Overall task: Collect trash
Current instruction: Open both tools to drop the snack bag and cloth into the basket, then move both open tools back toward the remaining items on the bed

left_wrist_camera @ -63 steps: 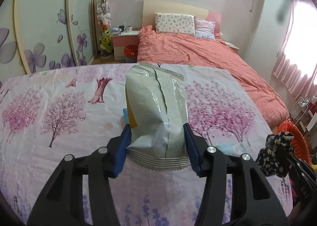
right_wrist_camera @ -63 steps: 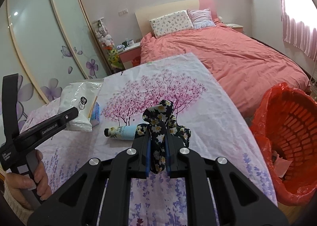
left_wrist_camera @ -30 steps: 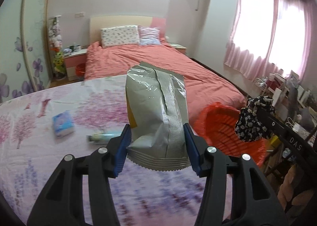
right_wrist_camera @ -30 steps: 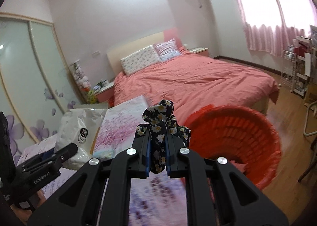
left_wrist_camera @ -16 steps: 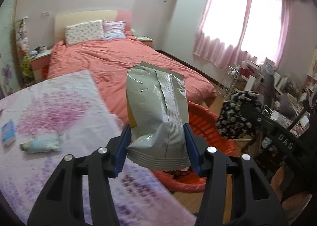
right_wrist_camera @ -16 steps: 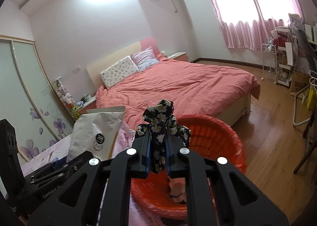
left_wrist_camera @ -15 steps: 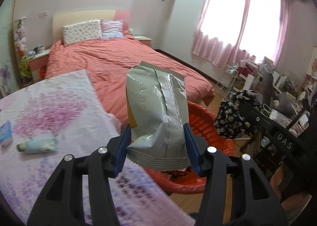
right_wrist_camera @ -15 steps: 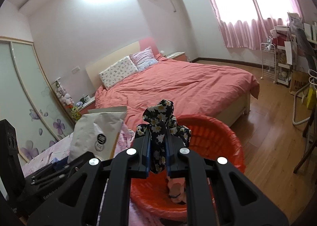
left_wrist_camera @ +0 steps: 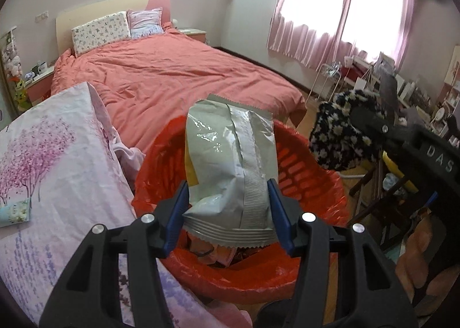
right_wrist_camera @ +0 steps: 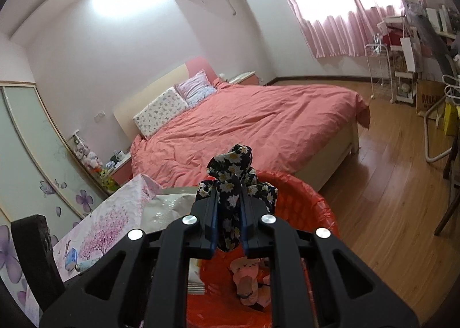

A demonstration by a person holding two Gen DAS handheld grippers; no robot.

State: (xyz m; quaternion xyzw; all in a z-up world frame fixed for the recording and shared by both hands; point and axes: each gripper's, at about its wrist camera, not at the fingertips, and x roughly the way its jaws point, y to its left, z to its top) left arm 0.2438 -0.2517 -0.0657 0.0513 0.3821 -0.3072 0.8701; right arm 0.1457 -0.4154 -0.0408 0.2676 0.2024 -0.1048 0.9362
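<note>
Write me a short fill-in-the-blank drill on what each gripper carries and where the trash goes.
1. The left gripper holds a silver snack ____.
2. The right gripper grips a black ____-print cloth.
3. Both grippers hover over a ____ basket.
4. The bed has a coral ____.

Missing words: bag; flower; red; cover

Bright window [left_wrist_camera: 345, 0] glare (blown out), fisheye edges dark, bent.

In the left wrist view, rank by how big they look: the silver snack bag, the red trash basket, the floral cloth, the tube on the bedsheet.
1. Red trash basket
2. Silver snack bag, though its nearness to the camera inflates it
3. Floral cloth
4. Tube, partly cut off at the frame edge
</note>
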